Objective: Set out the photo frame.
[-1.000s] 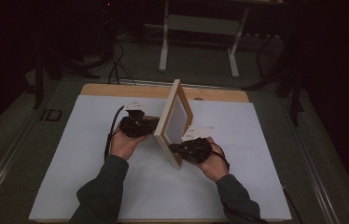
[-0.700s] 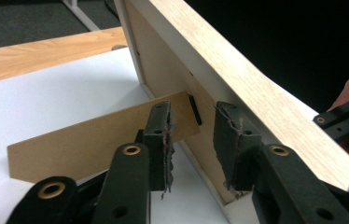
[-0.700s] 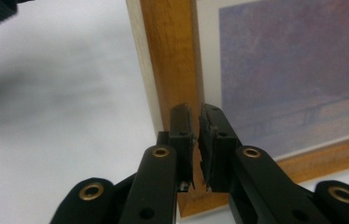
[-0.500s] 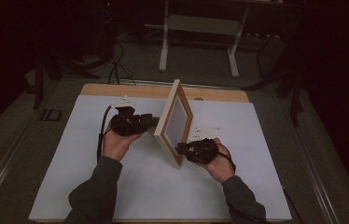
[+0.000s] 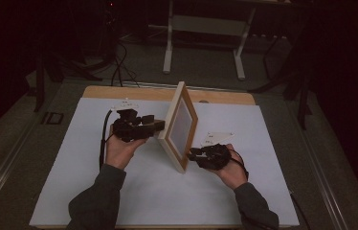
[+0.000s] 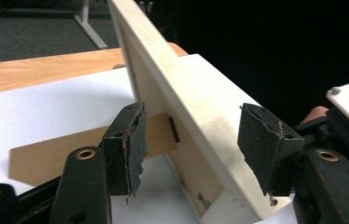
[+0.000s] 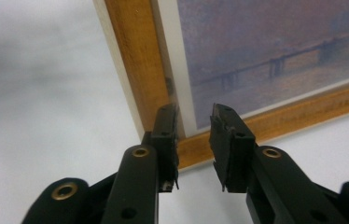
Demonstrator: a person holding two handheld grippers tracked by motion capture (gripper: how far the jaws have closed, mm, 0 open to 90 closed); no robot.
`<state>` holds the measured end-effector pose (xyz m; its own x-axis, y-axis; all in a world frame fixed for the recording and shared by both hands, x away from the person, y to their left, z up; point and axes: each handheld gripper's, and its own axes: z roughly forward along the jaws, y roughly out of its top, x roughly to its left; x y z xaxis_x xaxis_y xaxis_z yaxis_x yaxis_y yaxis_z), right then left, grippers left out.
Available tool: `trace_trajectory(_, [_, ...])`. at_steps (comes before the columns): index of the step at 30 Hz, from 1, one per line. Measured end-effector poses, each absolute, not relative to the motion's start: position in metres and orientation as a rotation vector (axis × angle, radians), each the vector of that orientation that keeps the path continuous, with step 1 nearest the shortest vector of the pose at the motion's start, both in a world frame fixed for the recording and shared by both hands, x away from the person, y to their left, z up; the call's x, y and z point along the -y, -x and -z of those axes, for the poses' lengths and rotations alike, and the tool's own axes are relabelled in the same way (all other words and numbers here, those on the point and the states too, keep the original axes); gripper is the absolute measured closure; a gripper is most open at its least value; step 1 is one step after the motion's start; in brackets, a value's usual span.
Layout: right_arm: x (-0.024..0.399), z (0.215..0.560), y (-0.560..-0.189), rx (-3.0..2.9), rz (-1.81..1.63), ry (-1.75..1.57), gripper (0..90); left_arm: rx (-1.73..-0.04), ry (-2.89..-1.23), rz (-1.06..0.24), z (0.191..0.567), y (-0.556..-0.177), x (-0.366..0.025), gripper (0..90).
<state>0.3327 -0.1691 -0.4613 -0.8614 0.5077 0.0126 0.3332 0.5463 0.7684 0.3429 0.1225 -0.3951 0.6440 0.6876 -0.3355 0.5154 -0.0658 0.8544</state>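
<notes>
White sheet [image 5: 119, 191] covers the wooden table [image 5: 225, 97] in a dark room; both grippers' fingers released around the upright frame [image 5: 181, 125].

Just beyond the black fingers [image 7: 231, 140], the pale wooden picture frame [image 5: 182, 125] holds a hazy purple bridge scene above a white table [image 5: 72, 158].

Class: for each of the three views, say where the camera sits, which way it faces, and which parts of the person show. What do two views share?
High view: above the table, looking forward and down; forearms, hands, both grippers.
Left gripper view: on the left gripper, facing the picture frame's back and prop; open jaws.
Right gripper view: on the right gripper, facing the frame's front corner; parted jaws.
All share the frame.
</notes>
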Motion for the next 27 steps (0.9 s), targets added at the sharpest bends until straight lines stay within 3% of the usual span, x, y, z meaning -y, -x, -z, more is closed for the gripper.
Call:
trace_trajectory(12, [0.182, 0.466, -0.335, -2.540, -1.191, -0.782, 59.4, -0.967, -1.785, -0.245, 0.396, -0.332, -0.099, 33.2])
trace_trajectory(27, [0.190, 0.467, -0.335, -2.541, -1.190, -0.799, 58.2, -1.018, -1.837, -0.336, 0.413, -0.329, -0.074, 32.4])
